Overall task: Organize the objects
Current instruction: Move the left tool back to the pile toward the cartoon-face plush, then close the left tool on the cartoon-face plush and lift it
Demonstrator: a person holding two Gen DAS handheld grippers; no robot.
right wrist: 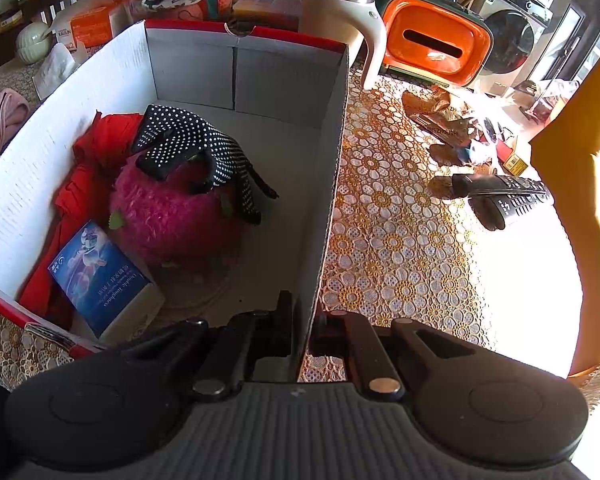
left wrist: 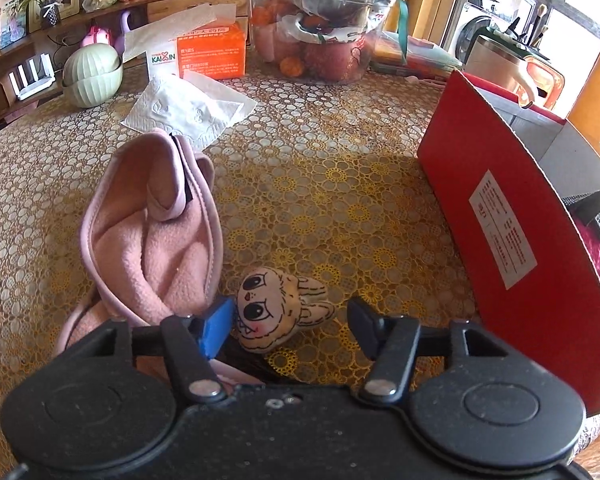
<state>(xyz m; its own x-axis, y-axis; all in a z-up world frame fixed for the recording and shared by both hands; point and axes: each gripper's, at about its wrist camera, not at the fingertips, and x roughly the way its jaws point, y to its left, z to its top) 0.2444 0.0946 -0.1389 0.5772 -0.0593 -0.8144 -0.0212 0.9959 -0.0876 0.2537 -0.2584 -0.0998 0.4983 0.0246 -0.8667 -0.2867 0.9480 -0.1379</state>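
Note:
My left gripper is open, its fingers on either side of a small cream bunny-face plush that lies on the patterned tablecloth. A pink fleece cloth lies just to its left. A red cardboard box stands to the right. My right gripper is shut on the box's right wall. Inside the box lie a pink fuzzy ball, a black dotted glove, a red cloth and a blue booklet box.
White napkins, an orange tissue box, a green ribbed jar and a bag of fruit stand at the table's far side. Right of the box are a white kettle, an orange tissue holder, snack wrappers and remotes.

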